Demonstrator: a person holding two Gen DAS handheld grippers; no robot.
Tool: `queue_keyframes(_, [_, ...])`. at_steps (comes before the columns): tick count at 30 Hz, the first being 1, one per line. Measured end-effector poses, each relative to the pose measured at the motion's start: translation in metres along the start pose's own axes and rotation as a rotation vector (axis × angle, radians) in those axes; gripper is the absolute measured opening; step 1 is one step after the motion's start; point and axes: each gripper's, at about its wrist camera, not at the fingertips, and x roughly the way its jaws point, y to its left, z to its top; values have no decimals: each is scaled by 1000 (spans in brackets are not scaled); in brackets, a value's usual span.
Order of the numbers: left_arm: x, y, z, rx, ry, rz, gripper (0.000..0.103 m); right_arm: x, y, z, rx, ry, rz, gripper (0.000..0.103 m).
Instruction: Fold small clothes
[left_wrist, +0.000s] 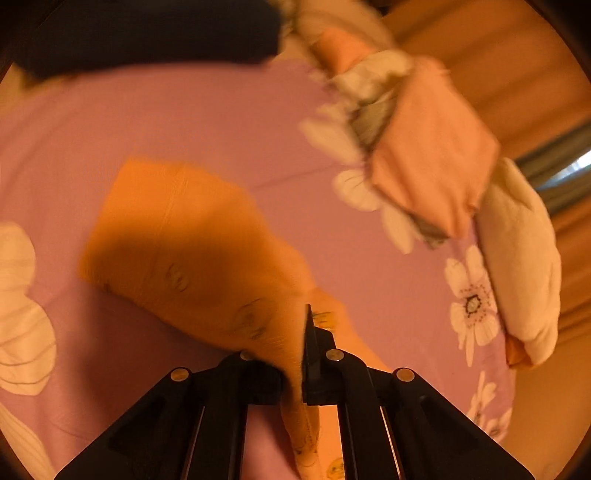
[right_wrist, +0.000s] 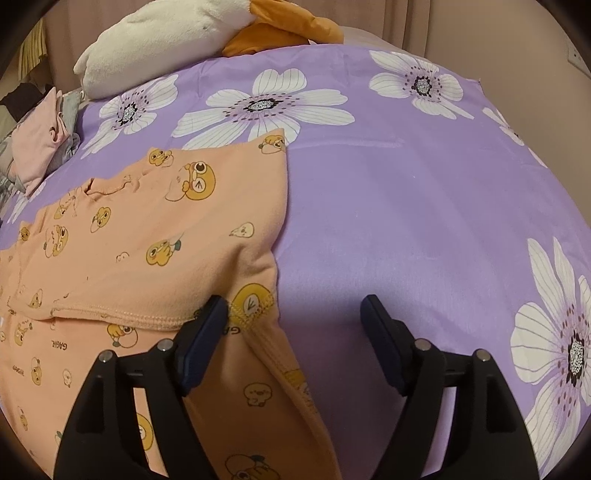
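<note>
Mid-fold on peach duck-print garment (right_wrist: 155, 229), spread on purple floral bedsheet (right_wrist: 406, 221). Left tool (left_wrist: 304, 354) clamped on a bunched fold of that garment (left_wrist: 192, 236), cloth trailing toward 11 o'clock. Right tool (right_wrist: 291, 317) spread wide, gripping nothing, garment edge at 9 o'clock beside its left finger. Likely next: carry fold across, lay flat.

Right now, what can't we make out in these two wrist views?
- Left wrist: motion blur smears the orange garment; its print is unreadable.
- Left wrist: the left gripper is shut on that cloth; which edge it pinches is hidden by the fingers.
- Left wrist: the pink clothes pile is blurred; item count unclear.
- Right wrist: the right gripper is open; the garment's near part is cut off by the frame edge and covered by the gripper.
</note>
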Motion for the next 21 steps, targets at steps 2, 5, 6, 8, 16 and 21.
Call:
queue_keyframes(2, [-15,-27,-6,97,-60,25,2,0,0,0,3,1,2,76])
queue_keyframes(5, [-27,-87,-25,241,-67,-9,2,-1,-1,0,11,0,4,76])
queue_keyframes(6, [-29,-111,-36,289,-62,-27,2,-1,-1,0,16,0,5,76])
queue_keyframes(8, [-30,-164,-68,404,-22,-110,2,-5,-5,0,39,5,3,74])
queue_keyframes(16, [17,-321,-302,970,338,-171,12,-34,-90,-19,492,16,-26,74])
queue_keyframes(21, [25,-293,-355,1131,467,-6,15,-37,-123,-25,575,8,-43,75])
